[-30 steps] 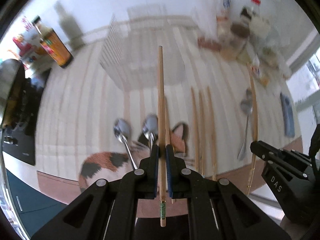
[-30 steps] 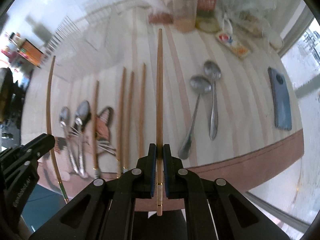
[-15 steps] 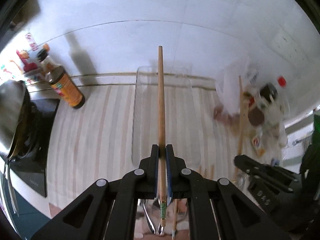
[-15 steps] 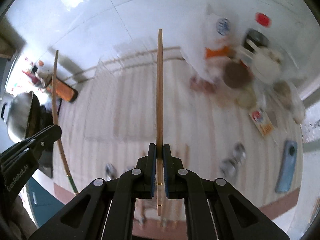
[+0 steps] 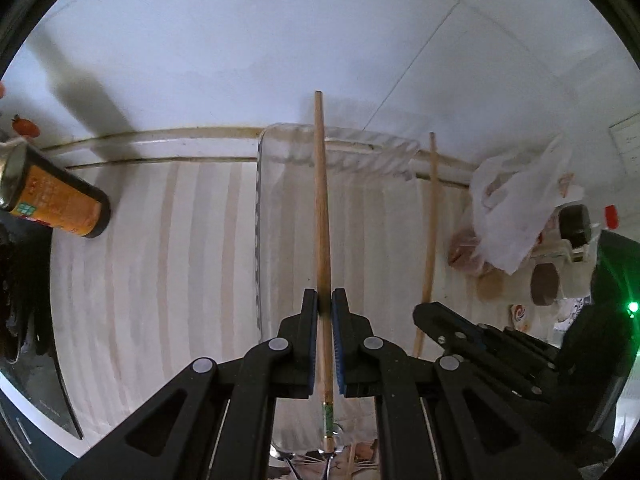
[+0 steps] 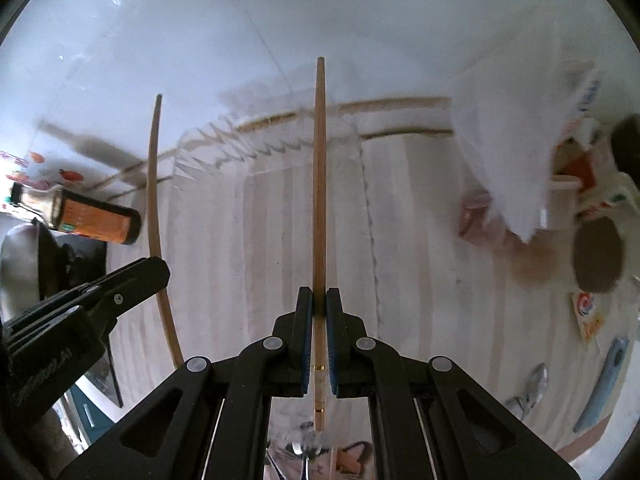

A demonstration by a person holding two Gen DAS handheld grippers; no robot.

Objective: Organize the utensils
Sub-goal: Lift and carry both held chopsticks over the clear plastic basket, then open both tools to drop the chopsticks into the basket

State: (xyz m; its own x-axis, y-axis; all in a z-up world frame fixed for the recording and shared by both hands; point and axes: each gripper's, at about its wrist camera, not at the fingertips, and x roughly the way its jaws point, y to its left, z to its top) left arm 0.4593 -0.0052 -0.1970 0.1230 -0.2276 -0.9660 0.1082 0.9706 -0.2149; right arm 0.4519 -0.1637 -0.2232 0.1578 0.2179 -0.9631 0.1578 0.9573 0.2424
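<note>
Left wrist: my left tool [image 5: 325, 344] clamps one chopstick [image 5: 321, 208] pointing to 12 o'clock over one clear tray [image 5: 262, 184]; one sauce bottle [image 5: 56, 208] at 9 | Right wrist: my right tool [image 6: 319, 340] pinches a second chopstick [image 6: 319, 184], same tray at 12; one spoon [image 6: 528, 390] on the surface [image 6: 440, 280] at 4.

Clear tray [image 5: 276, 208] sits dead ahead, open top, nothing visible in it. Striped cloth [image 5: 168, 248] left of tray bare up to bottle [image 5: 60, 208] near stove edge. Right side crowded: white bag [image 5: 516, 204], jars [image 5: 544, 284] bunched close by tray. Wall [image 5: 280, 40] right behind tray blocks going further.
</note>
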